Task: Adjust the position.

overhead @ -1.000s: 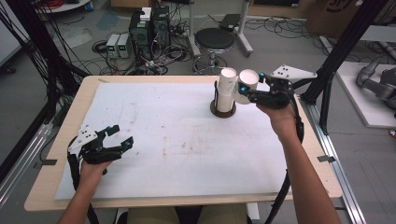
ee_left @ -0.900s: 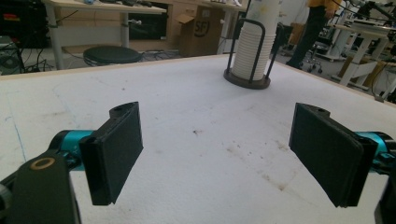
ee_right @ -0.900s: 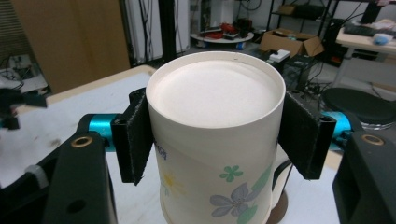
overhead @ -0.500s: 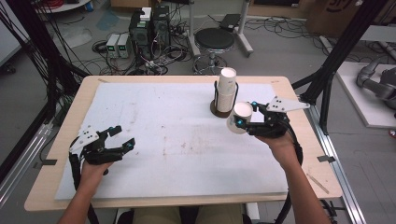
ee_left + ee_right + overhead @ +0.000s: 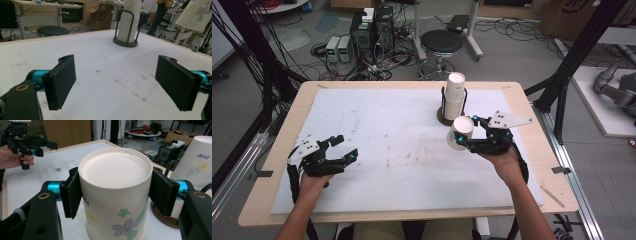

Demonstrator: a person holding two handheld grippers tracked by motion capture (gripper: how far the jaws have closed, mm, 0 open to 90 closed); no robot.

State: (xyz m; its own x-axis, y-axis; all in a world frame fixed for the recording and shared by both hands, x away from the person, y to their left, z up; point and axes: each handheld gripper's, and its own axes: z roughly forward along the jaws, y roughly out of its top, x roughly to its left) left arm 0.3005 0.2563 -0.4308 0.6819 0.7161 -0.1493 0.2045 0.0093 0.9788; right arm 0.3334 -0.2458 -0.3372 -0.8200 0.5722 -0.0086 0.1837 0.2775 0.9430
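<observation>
Clamped between the right gripper's point(image 5: 113, 195) 2 black pads: 1 white flower-printed paper cup point(image 5: 115, 202), upside down, axis near-vertical, above the white mat point(image 5: 402, 165) just beside the cup stack point(image 5: 454, 97) — left gripper point(image 5: 344, 148) gaping, empty, well apart.

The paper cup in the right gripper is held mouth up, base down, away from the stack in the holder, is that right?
Not quite. The paper cup clamped in the right gripper is upside down: the right gripper view shows its closed, recessed base on top. It is indeed apart from the stack in the holder.
</observation>
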